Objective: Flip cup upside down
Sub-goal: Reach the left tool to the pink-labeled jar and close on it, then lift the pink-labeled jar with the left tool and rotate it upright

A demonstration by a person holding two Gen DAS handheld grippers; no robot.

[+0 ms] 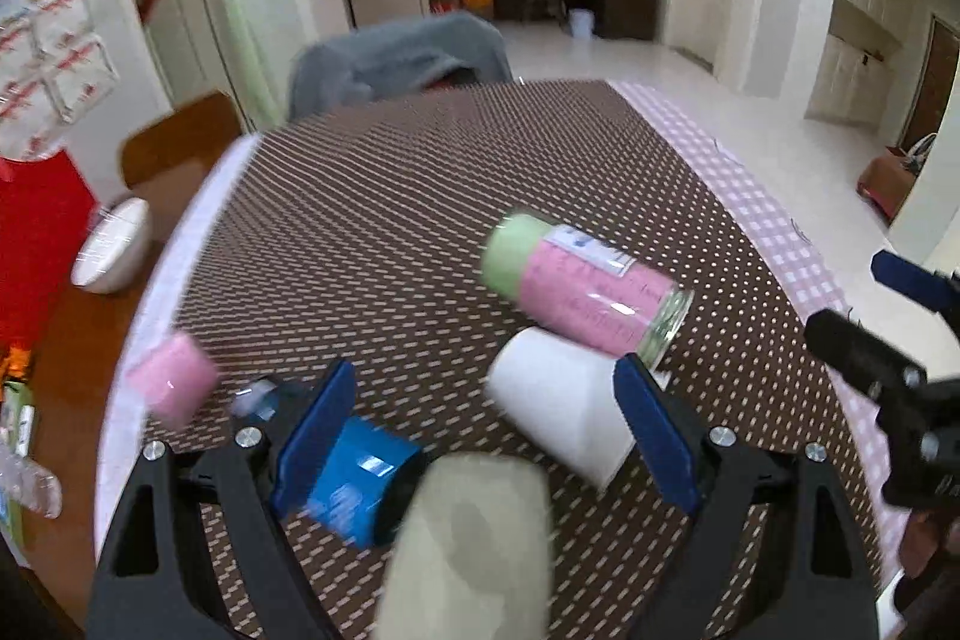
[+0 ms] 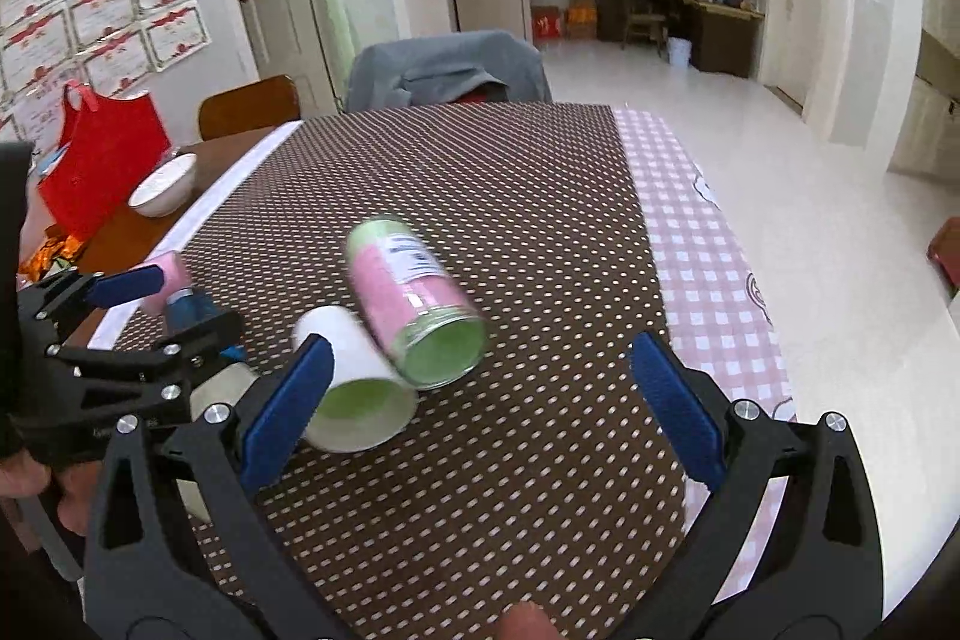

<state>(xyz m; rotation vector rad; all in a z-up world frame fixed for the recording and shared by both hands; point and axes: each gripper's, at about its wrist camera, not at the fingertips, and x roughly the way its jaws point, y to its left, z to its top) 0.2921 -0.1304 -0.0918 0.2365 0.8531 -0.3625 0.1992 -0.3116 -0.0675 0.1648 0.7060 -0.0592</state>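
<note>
A white paper cup point(image 1: 561, 403) point(image 2: 351, 382) lies on its side on the brown dotted tablecloth point(image 2: 480, 220), its mouth toward the right wrist camera. A pink and green glass cup point(image 1: 585, 283) point(image 2: 414, 301) lies on its side against it. My left gripper point(image 1: 486, 430) is open; its right pad touches the white cup's edge, and a blue object point(image 1: 360, 484) and a pale blurred object point(image 1: 474, 544) lie between its fingers. My right gripper point(image 2: 480, 400) is open, with its left finger in front of the white cup and both cup mouths in the gap.
A small pink cup point(image 1: 174, 385) point(image 2: 171, 280) lies near the table's left edge. On the wooden side table stand a white bowl point(image 2: 162, 187) and a red bag point(image 2: 102, 160). A chair draped in grey cloth point(image 2: 444, 67) stands at the far edge. Pink checked cloth point(image 2: 708, 244) covers the right side.
</note>
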